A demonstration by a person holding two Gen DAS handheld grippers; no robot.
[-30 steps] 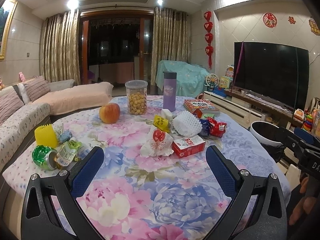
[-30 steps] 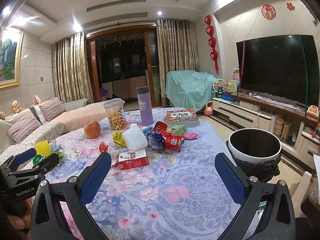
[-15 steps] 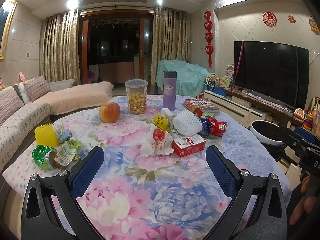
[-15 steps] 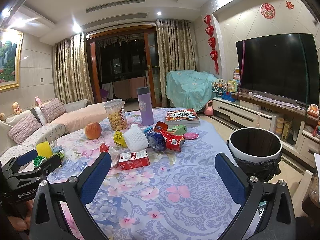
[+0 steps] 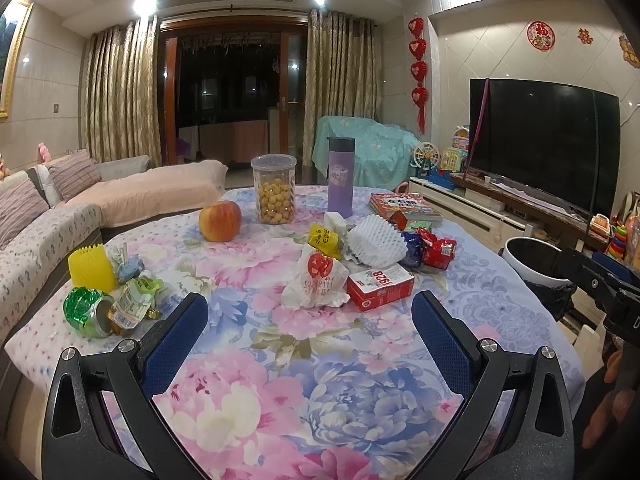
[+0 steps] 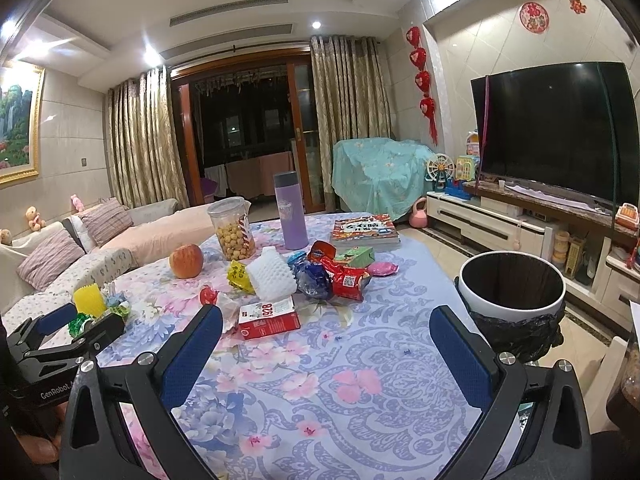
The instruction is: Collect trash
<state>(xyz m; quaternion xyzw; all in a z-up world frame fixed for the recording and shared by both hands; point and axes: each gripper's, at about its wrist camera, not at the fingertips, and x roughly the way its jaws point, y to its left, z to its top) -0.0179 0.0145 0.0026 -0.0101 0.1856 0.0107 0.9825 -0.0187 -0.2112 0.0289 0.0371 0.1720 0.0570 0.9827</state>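
- Almost nothing is being altered across the last second: in the left wrist view the scene is being held as before, while the right wrist view is being tilted slightly, with the litter sitting a little lower in the picture than a second ago.
- No item is being carried yet; collection is judged to be at its very start.
- The left gripper [image 5: 310, 316] is being held above the tabletop [image 5: 304, 392] with its fingers spread wide and nothing between them.
- The right gripper [image 6: 326, 332] is likewise being held with fingers wide and empty, aimed over the near tabletop.
- The main cluster of trash is being left mid-tabletop: a crumpled white wrapper [image 5: 314, 282], thin and creased, touching a stiff red carton [image 5: 380, 286] with square edges.
- Just behind them, a white foam net sleeve [image 5: 376, 242], soft and dimpled, is being flanked by a yellow packet [image 5: 324, 238] and glossy red snack bags [image 5: 438, 250].
- A second group is being left near the left edge: a crushed green can [image 5: 86, 314] on its side, foil-like wrappers, and a yellow ridged plastic piece [image 5: 90, 268].
- The apple [image 5: 220, 220], snack jar [image 5: 274, 188], purple flask [image 5: 341, 176] and book [image 6: 364, 230] are judged to be keepers.
- The round white bin [image 6: 512, 284], lined with black bag, is being kept open beside the tabletop's right edge, ready for drops.
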